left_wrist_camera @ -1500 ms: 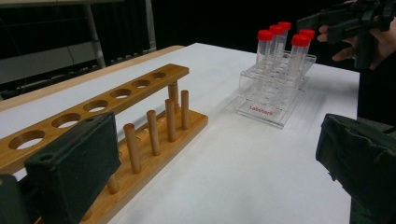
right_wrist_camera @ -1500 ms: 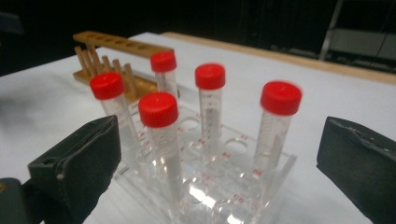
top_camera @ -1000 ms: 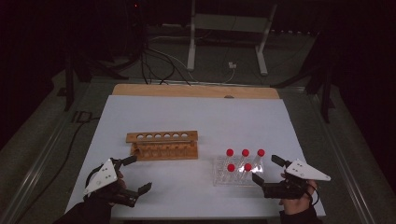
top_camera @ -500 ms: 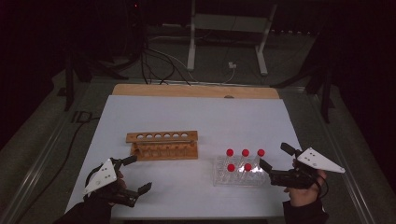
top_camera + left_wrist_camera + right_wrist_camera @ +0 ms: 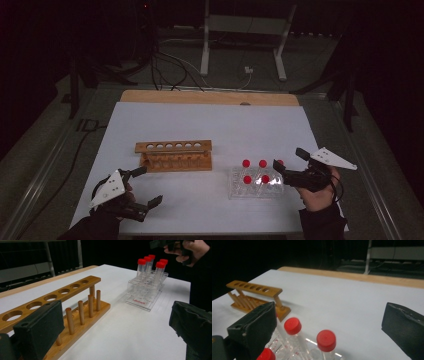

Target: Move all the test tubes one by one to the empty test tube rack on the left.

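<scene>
Red caps first: I count five capped tubes standing in one clear plastic rack, three in the far row, two in the near row. One wooden rack sits at about nine o'clock from it, well apart, with six empty holes along its top bar. My right claw hovers at the clear rack's three o'clock edge, jaws spread wide and grasping nothing, just above the caps. My left claw is released too, at seven o'clock from the wooden rack, near the worktop's front edge. The white worktop lies bare from the racks to twelve o'clock, and between the two racks.
</scene>
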A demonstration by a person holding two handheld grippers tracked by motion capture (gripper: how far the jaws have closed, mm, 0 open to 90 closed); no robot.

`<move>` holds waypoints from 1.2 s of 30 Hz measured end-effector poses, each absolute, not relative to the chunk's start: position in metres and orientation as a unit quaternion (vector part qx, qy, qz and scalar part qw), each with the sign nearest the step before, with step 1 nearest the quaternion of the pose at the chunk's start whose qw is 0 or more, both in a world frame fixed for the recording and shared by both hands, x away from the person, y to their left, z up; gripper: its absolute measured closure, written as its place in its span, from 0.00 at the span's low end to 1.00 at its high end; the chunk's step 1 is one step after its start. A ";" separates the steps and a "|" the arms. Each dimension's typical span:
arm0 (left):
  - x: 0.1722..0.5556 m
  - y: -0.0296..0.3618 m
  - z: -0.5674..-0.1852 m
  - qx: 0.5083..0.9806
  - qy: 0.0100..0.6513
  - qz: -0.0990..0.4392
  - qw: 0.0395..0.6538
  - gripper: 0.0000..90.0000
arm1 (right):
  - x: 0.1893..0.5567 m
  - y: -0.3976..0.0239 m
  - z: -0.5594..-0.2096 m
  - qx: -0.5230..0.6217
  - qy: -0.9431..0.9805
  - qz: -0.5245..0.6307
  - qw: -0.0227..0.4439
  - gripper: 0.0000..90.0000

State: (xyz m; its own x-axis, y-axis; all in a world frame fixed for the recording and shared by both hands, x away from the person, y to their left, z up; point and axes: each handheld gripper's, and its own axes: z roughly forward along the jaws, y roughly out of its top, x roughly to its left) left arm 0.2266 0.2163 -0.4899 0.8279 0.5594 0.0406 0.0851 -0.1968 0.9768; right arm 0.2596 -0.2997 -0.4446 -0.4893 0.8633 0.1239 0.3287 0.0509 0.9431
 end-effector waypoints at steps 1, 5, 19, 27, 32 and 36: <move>0.227 0.216 -0.490 0.748 0.215 0.200 0.596 0.00 | 0.260 -0.299 -0.446 0.440 0.683 0.528 0.247 0.01; 0.227 0.216 -0.490 0.748 0.214 0.199 0.596 0.00 | 0.260 -0.297 -0.450 0.446 0.689 0.517 0.244 0.04; 0.227 0.217 -0.490 0.746 0.216 0.196 0.599 0.00 | 0.256 -0.295 -0.461 0.476 0.719 0.457 0.220 0.23; 0.227 0.217 -0.490 0.746 0.215 0.197 0.599 0.00 | 0.256 -0.290 -0.465 0.484 0.735 0.425 0.211 0.37; 0.227 0.217 -0.490 0.746 0.215 0.197 0.599 0.00 | 0.256 -0.288 -0.465 0.488 0.737 0.415 0.215 0.50; 0.226 0.217 -0.490 0.746 0.212 0.196 0.601 0.00 | 0.257 -0.287 -0.467 0.487 0.743 0.408 0.209 0.60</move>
